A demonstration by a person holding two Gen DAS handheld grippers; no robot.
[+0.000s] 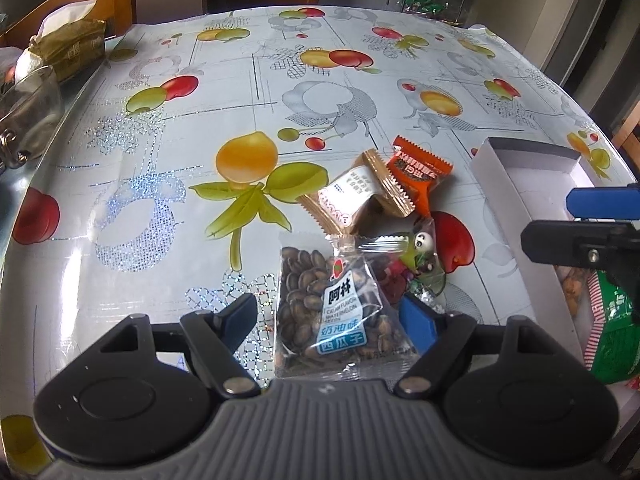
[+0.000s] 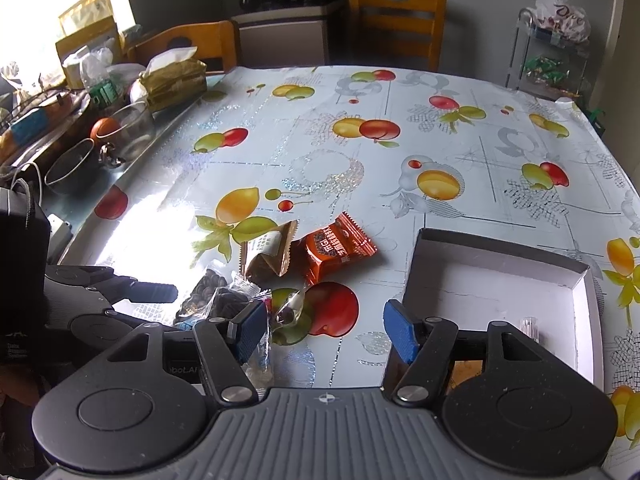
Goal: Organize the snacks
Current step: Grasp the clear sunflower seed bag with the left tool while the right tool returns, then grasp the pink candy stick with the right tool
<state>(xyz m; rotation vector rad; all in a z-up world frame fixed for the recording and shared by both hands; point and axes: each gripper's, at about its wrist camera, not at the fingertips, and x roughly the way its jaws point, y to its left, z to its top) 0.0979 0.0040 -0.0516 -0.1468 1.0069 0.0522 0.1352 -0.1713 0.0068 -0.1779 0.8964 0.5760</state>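
Seed packet (image 1: 340, 304) between open left gripper (image 1: 332, 320)

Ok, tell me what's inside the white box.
The white box holds a green snack packet and a clear bag of something tan at its near end. The far end is bare. The right tongs cover part of them.
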